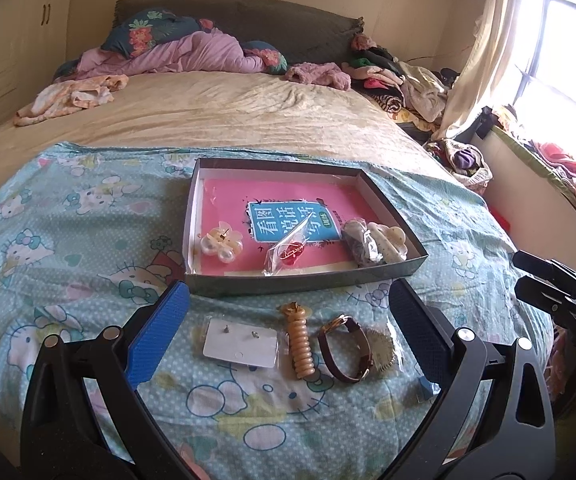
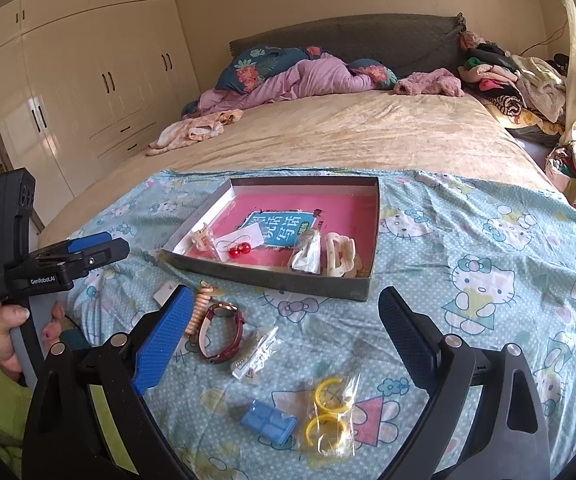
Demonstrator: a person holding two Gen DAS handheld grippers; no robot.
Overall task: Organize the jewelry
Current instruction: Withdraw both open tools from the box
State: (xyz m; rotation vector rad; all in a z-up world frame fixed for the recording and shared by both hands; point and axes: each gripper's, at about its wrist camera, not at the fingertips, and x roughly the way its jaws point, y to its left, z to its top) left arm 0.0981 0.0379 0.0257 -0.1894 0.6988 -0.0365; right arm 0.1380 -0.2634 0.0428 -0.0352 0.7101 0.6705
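Note:
A shallow dark box (image 1: 300, 280) (image 2: 271, 276) with a pink book inside lies on the blue cartoon sheet. It holds a pearl clip (image 1: 221, 242), bagged red earrings (image 1: 290, 252) (image 2: 239, 251), a grey bag (image 1: 358, 242) and a cream claw clip (image 1: 390, 238) (image 2: 340, 256). In front lie a white earring card (image 1: 241, 342), a beige spiral hair tie (image 1: 300, 346) (image 2: 199, 312), a brown-strap watch (image 1: 346, 348) (image 2: 223, 332), a bagged comb (image 2: 253, 354), yellow hoops in a bag (image 2: 328, 412) and a blue clip (image 2: 268, 424). My left gripper (image 1: 288, 332) is open above the card and watch. My right gripper (image 2: 283, 340) is open above the comb.
The bed (image 1: 215, 120) stretches behind, with pillows and a pink quilt (image 1: 175, 56) at the headboard. A clothes pile (image 1: 400, 76) sits at the far right by the curtain and window. Wardrobes (image 2: 87, 80) stand at left. The left gripper body (image 2: 47, 268) shows in the right view.

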